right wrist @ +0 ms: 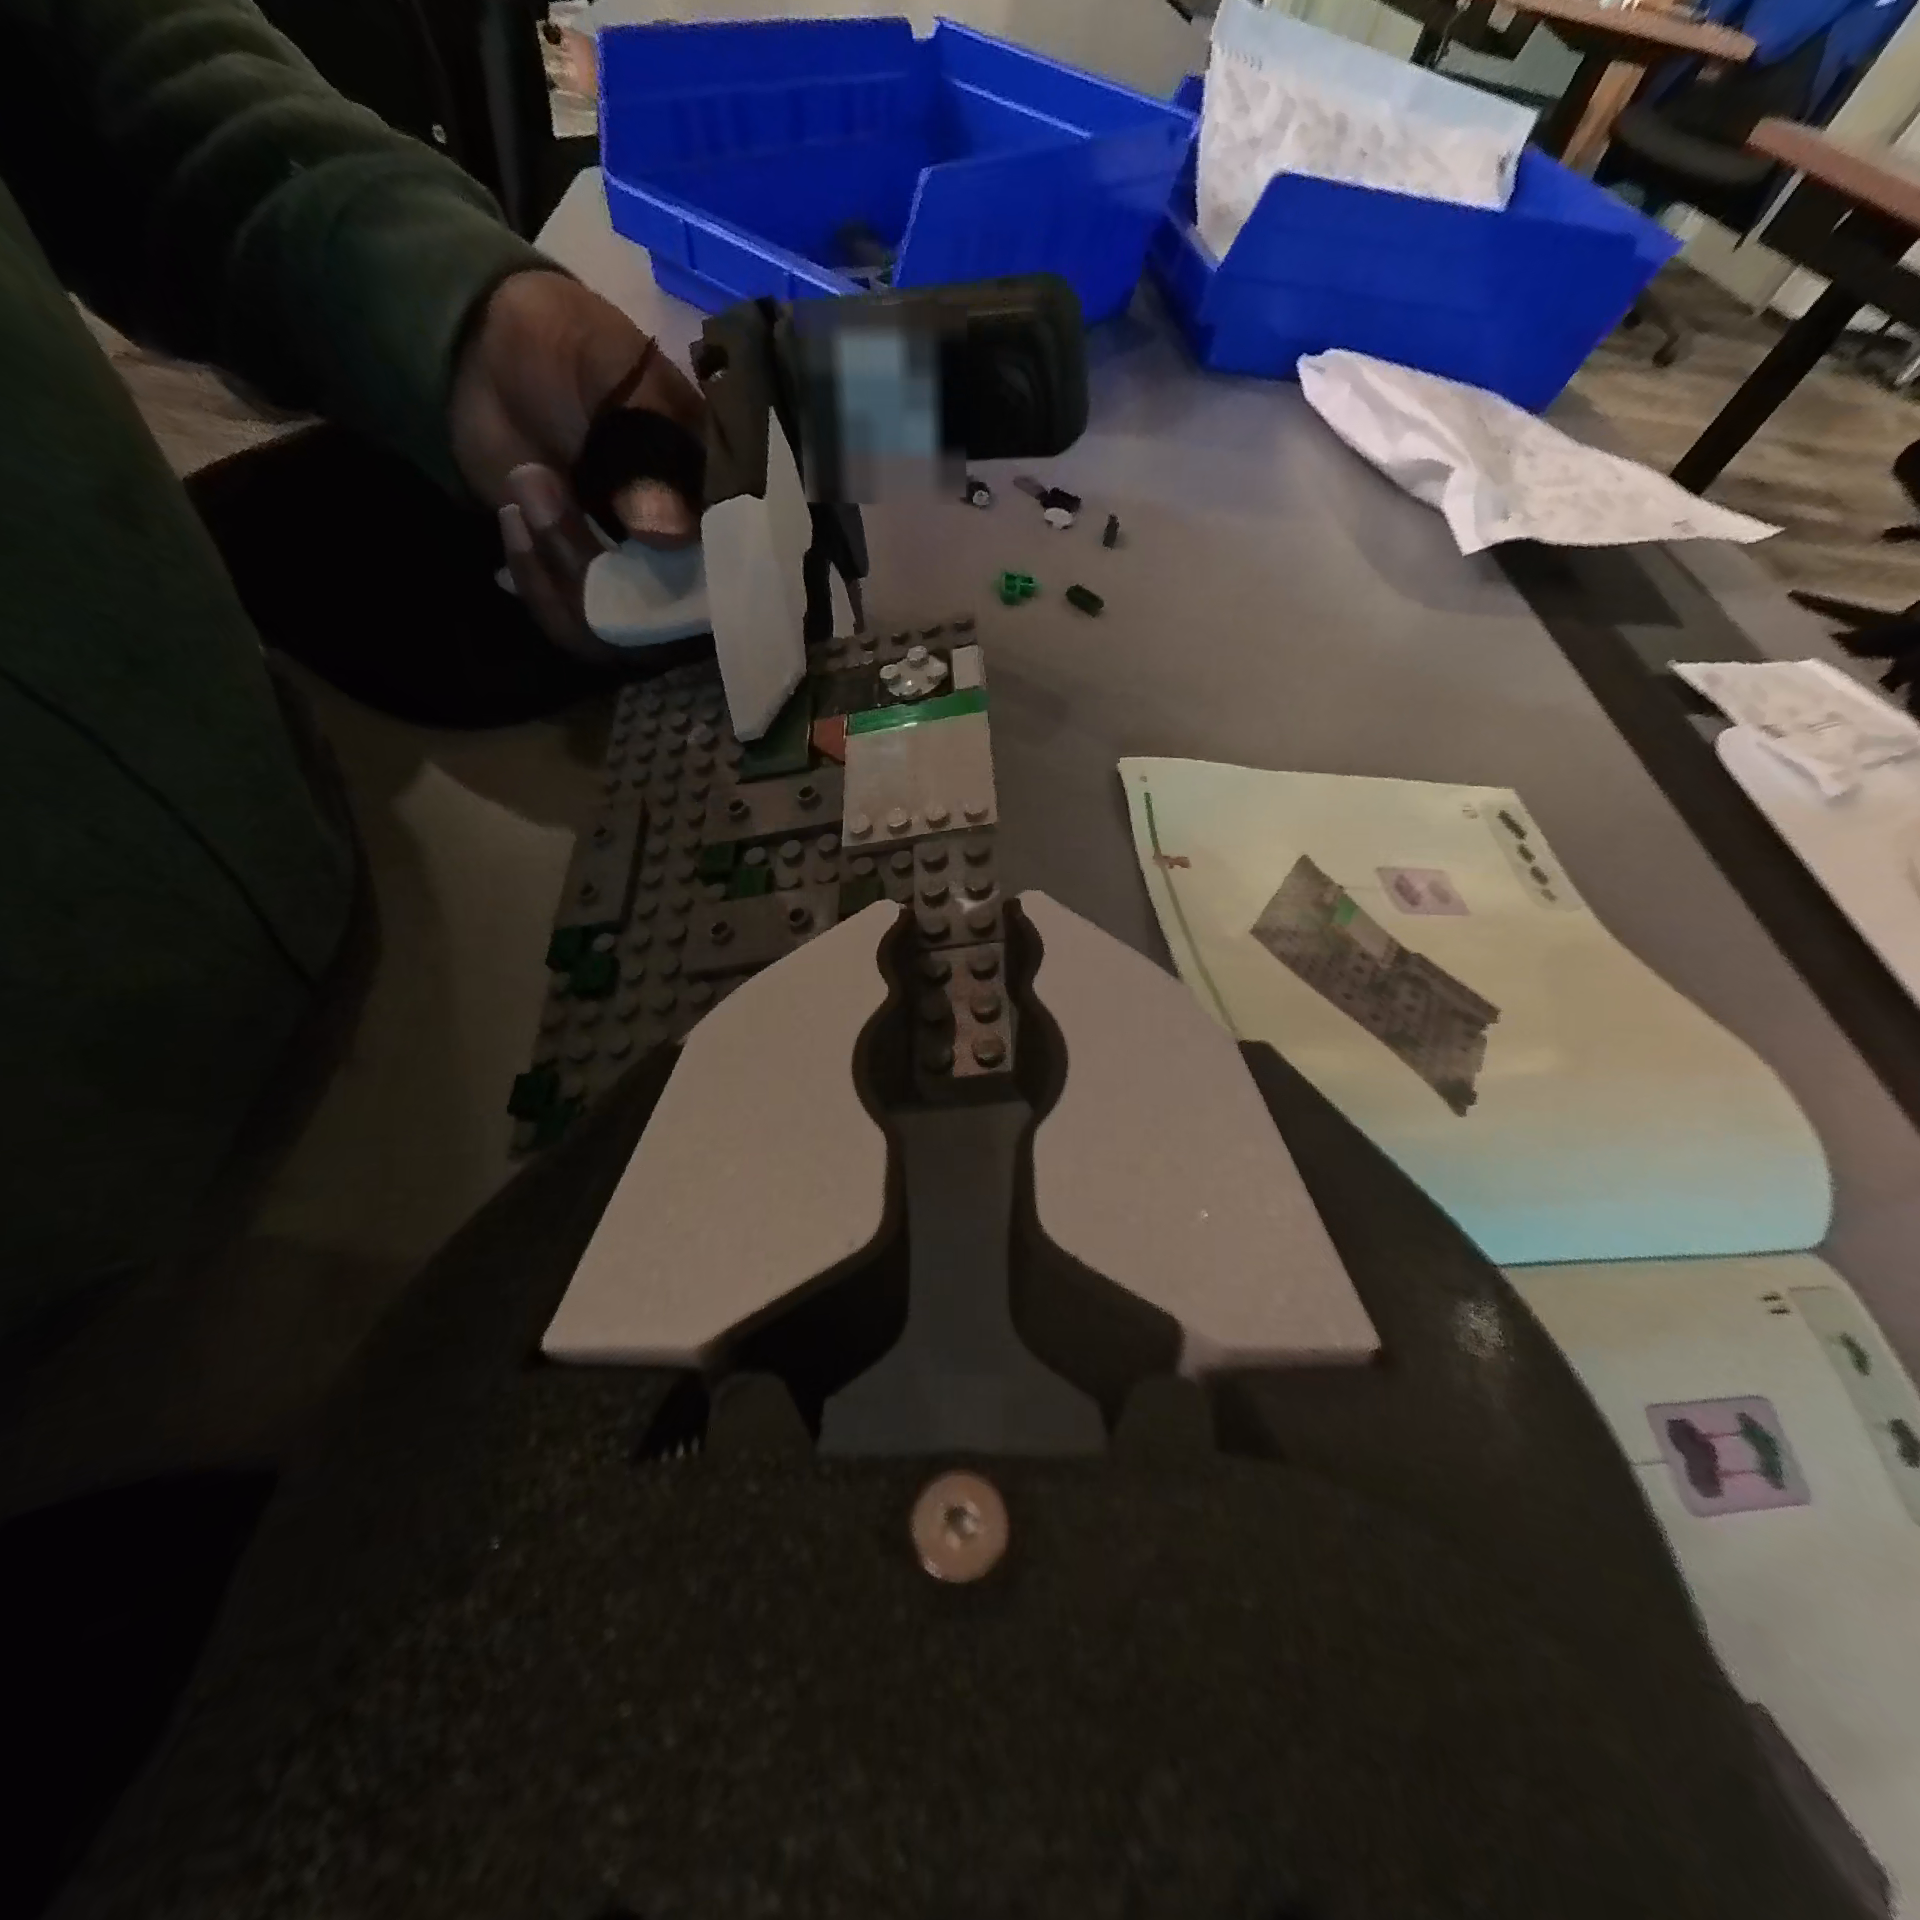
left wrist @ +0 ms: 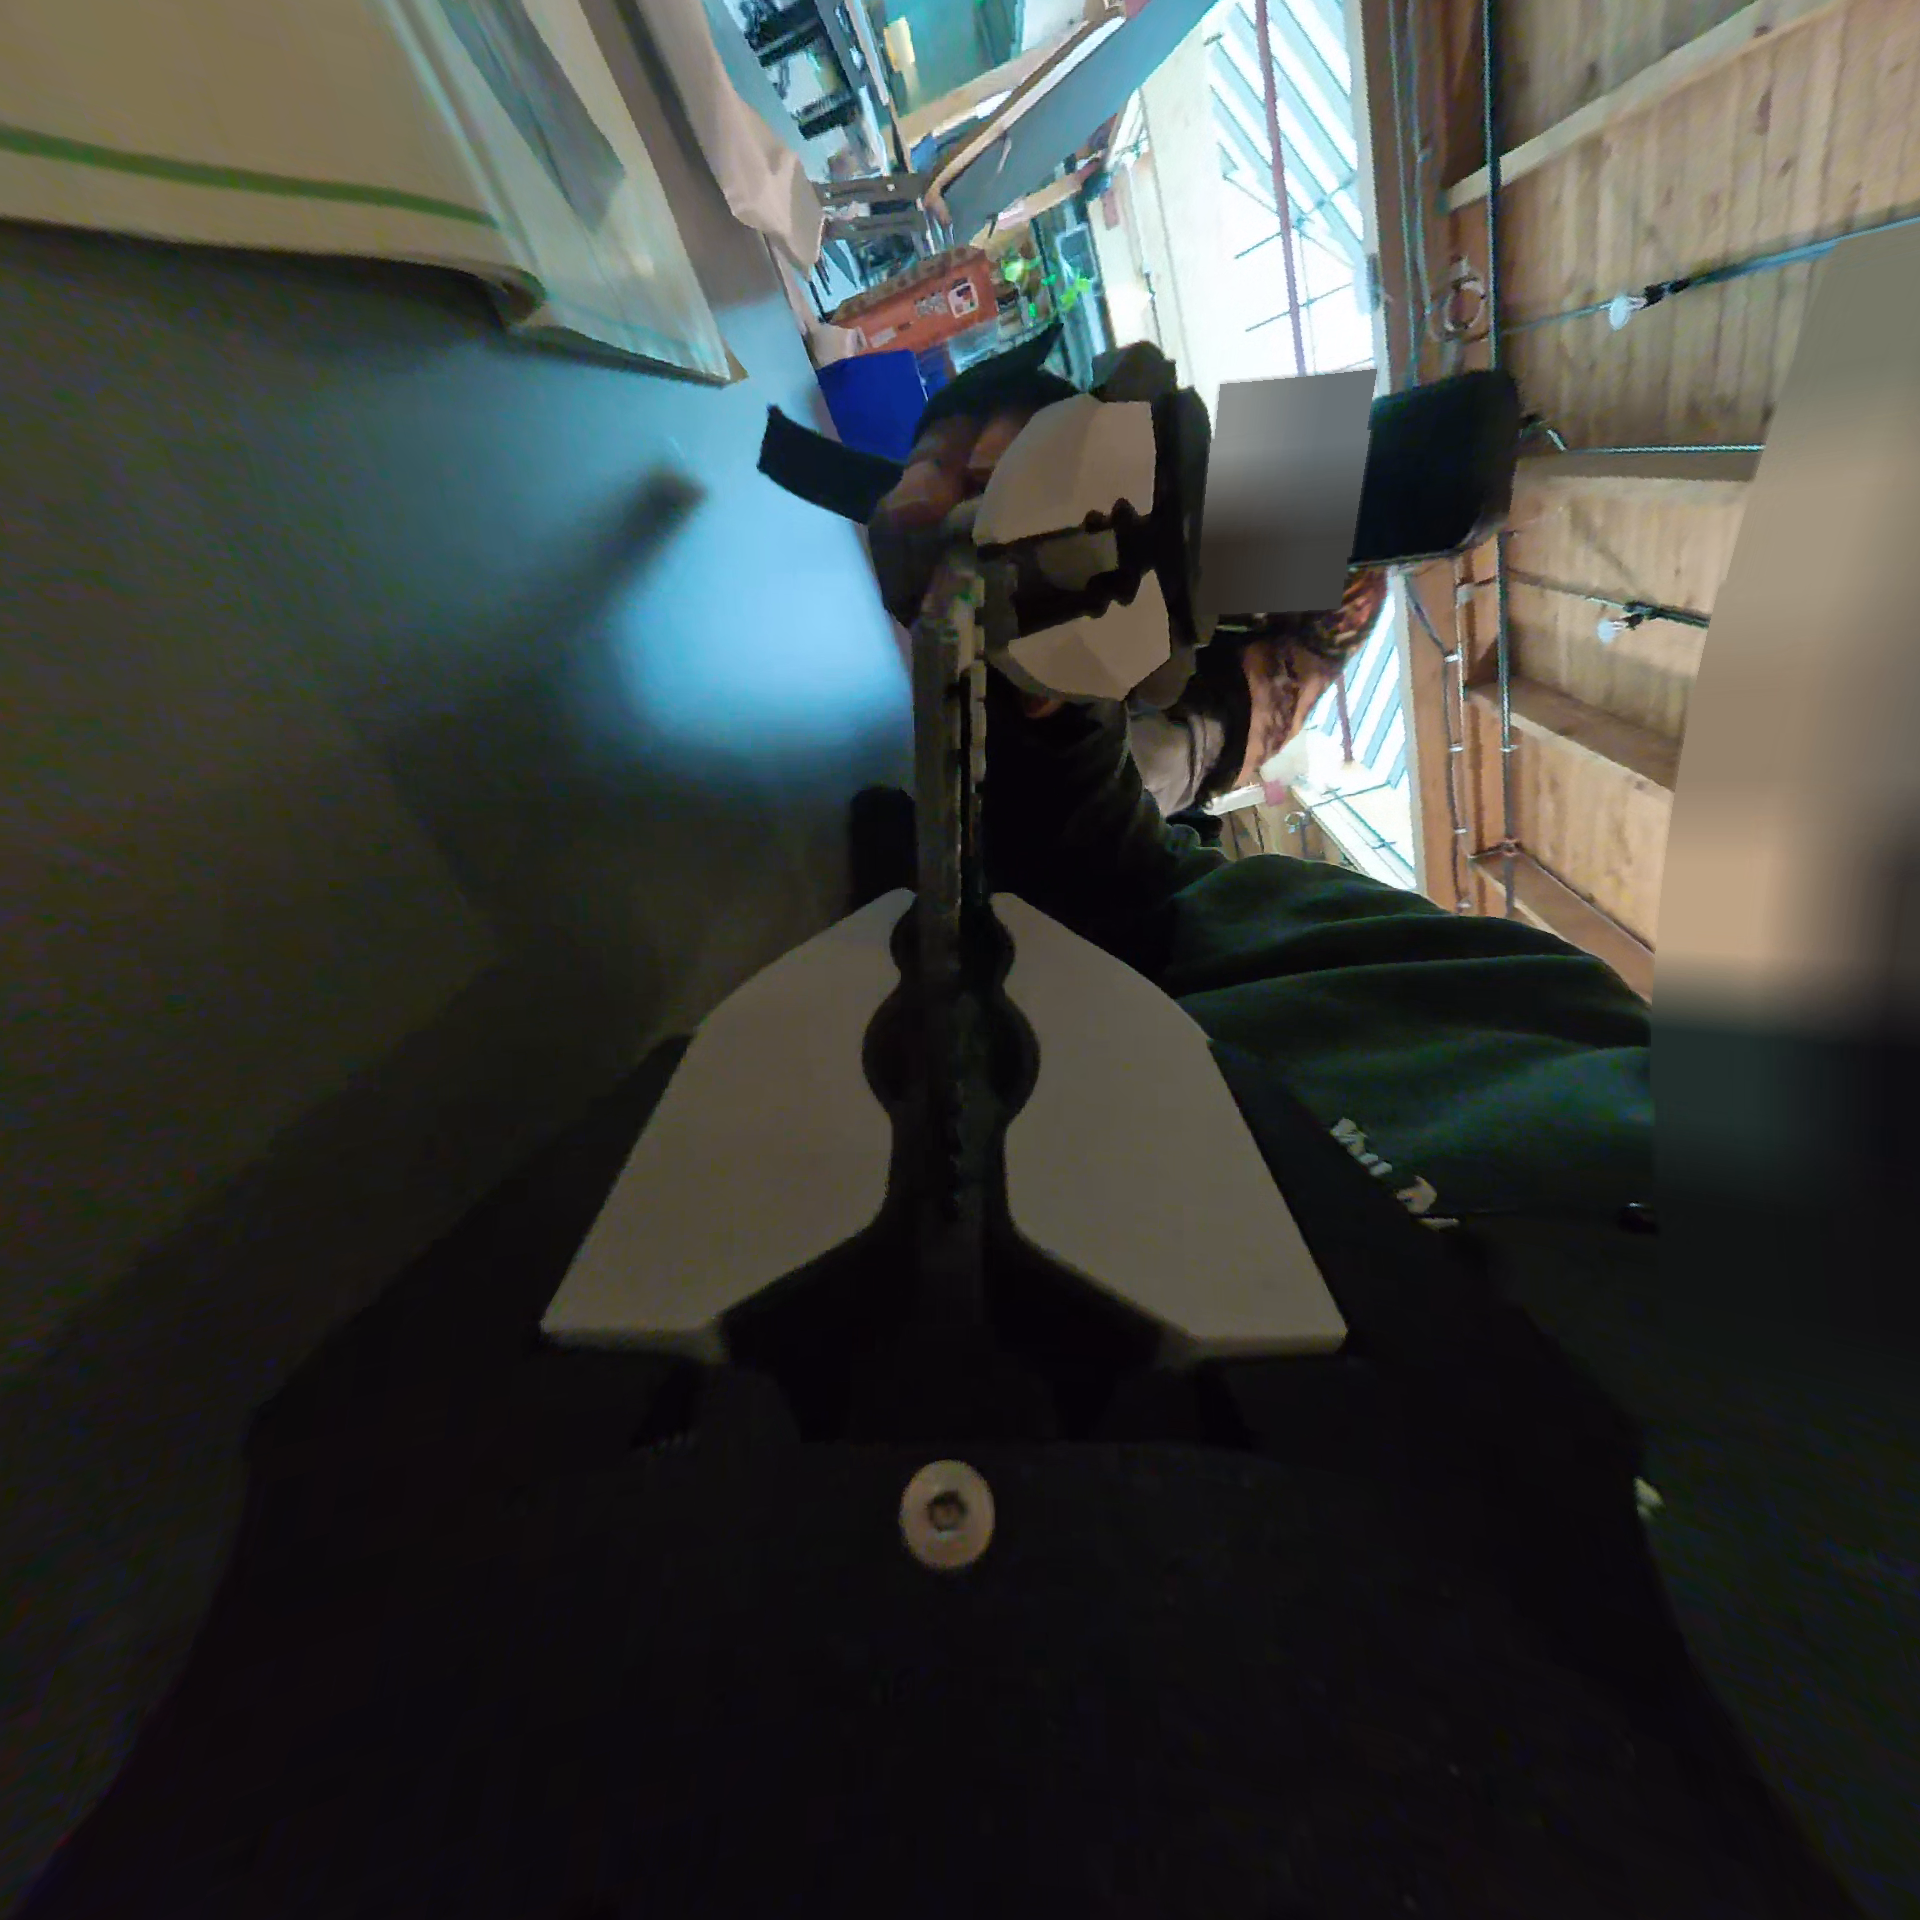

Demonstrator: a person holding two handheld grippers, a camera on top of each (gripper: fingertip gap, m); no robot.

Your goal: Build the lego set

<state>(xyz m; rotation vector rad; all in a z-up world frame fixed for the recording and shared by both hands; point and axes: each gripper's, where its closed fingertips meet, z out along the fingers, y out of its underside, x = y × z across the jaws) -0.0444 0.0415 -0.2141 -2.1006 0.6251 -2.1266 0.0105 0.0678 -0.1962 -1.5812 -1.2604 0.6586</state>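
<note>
The lego build point(right wrist: 727, 831) is a dark grey studded baseplate with a light grey tile, a green strip and a clear round piece on top. My right gripper point(right wrist: 961, 914) is shut on its narrow near end. My left gripper point(right wrist: 769, 717) comes in from the far left, held by a hand point(right wrist: 540, 416), and clamps the plate's far part. In the left wrist view the plate point(left wrist: 951, 790) shows edge-on between my shut left gripper point(left wrist: 951, 914) and the right gripper point(left wrist: 987, 582) at its other end. Whether the plate touches the table is unclear.
Two blue bins point(right wrist: 790, 156) point(right wrist: 1403, 270) stand at the back of the grey table point(right wrist: 1299, 623). Small loose pieces point(right wrist: 1039, 592) lie behind the build. An open instruction booklet point(right wrist: 1455, 1039) lies on the right, and crumpled white paper point(right wrist: 1507, 468) lies beyond it.
</note>
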